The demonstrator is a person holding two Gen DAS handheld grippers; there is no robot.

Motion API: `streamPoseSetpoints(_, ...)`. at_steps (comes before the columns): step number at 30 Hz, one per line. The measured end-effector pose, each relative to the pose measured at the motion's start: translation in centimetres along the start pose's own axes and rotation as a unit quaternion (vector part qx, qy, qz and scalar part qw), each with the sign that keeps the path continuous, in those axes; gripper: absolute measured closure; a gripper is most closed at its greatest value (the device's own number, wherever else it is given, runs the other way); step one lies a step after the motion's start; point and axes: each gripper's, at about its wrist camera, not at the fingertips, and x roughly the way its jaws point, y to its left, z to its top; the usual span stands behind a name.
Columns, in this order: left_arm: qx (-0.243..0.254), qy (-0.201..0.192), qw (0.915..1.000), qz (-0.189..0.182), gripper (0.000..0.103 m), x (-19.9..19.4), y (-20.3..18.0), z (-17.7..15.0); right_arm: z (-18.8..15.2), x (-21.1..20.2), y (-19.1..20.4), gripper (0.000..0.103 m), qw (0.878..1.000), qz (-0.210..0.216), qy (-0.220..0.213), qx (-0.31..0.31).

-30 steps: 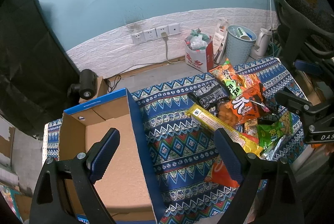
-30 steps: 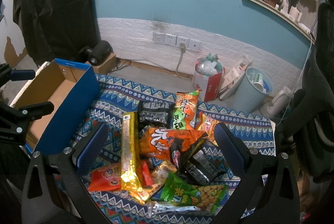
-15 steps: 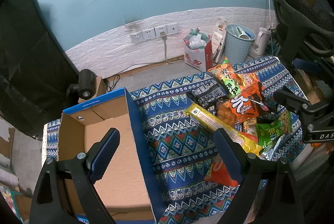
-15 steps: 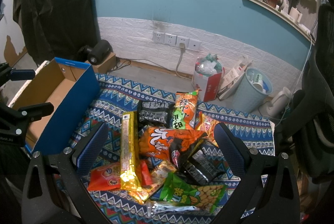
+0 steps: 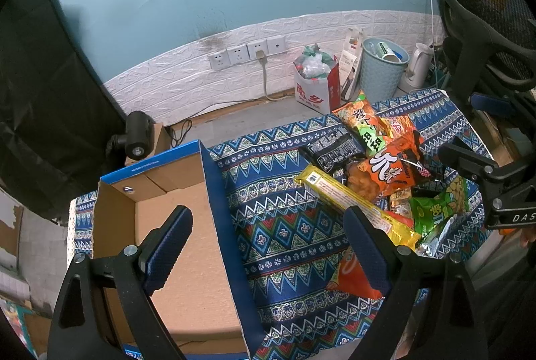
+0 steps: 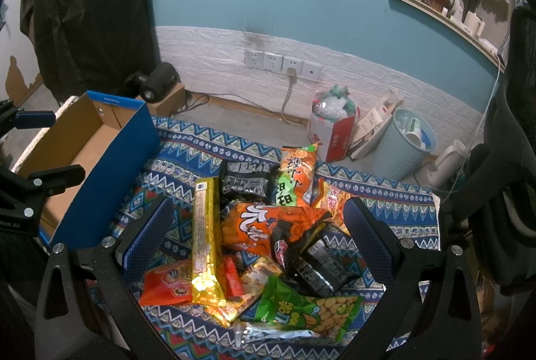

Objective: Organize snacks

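Note:
A pile of snack packets lies on a patterned blue cloth [image 5: 284, 226]: a long yellow pack [image 6: 206, 236], an orange bag [image 6: 264, 226], a green peanut bag [image 6: 308, 309], black packs [image 6: 246, 182] and a small red-orange bag [image 6: 165, 284]. An empty cardboard box with blue sides [image 5: 187, 252] stands to the left of them. My left gripper [image 5: 268, 219] hangs open, straddling the box's right wall, with nothing in it. My right gripper [image 6: 256, 219] is open above the pile and touches no packet.
Beyond the cloth lies bare floor up to a white brick wall with sockets [image 5: 248, 53]. A red-and-white bag [image 5: 315, 81], a light blue waste bin [image 5: 382, 68] and a white kettle [image 5: 418, 65] stand there. A black office chair [image 5: 485, 24] rises at the right, a small black device [image 5: 137, 138] behind the box.

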Motion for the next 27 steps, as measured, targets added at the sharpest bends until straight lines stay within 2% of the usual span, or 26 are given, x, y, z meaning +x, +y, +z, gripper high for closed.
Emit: streamPoseSetpoints(27, 0.003, 0.006, 1.0000, -0.006, 0.010, 0.11, -0.78, -0.25, -0.52, 0.01, -0.84, 0.004, 1.000, -0.006, 0.005, 0.000)
